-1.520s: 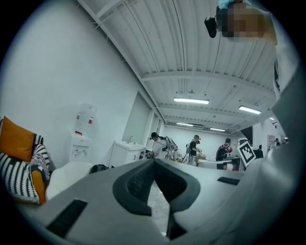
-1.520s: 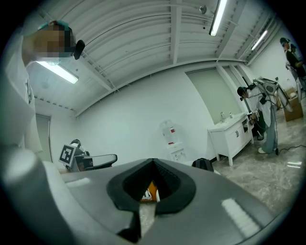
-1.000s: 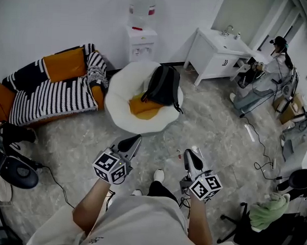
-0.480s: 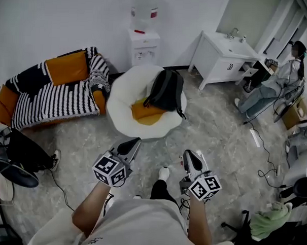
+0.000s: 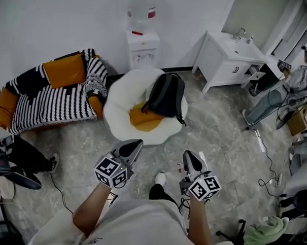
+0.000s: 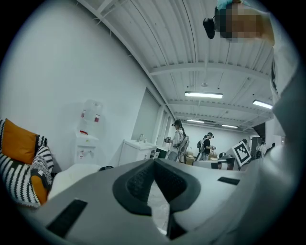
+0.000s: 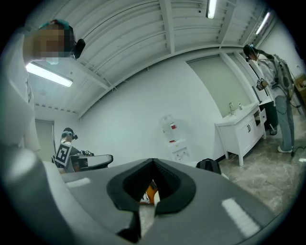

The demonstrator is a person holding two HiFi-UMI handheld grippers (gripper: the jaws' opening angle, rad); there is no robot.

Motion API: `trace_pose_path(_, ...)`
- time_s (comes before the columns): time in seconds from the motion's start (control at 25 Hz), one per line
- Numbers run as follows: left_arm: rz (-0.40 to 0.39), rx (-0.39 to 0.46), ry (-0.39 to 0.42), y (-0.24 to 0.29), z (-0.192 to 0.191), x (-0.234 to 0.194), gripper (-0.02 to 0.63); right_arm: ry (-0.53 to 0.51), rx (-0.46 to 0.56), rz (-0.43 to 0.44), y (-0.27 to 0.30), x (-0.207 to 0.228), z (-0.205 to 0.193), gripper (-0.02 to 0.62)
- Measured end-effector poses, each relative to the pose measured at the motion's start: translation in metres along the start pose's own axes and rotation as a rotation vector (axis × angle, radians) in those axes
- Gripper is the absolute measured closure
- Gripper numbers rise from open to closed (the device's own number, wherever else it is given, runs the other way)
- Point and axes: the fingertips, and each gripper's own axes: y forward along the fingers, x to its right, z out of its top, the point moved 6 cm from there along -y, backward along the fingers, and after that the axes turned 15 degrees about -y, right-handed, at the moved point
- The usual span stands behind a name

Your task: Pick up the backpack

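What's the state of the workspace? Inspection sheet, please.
Surface: grey marbled floor.
Job's things: black backpack on the white round seat, by an orange cushion; not held.
Clutter: green cloth at lower right.
Grippers: left gripper and right gripper both shut, empty, short of the seat.
Cables: cable across the floor at right.
Surroundings: striped sofa, water dispenser, white sink cabinet, a person at right.

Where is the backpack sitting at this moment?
Head view, upper centre: the black backpack lies on the white round chair, right side, against an orange cushion, between the striped sofa and the white sink cabinet.
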Motion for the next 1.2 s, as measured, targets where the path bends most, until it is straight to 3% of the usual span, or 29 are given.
trace_pose_path(0.64,0.078,-0.029,-0.028,0.139,0.008,-0.006,0.607,0.055,-0.042,0.056,0.059,0.149,0.008,0.592)
trace_pose_path(1.2,0.107,-0.042,-0.048,0.182,0.005,-0.014,0.607,0.072,-0.060,0.045,0.068,0.198,0.005,0.594)
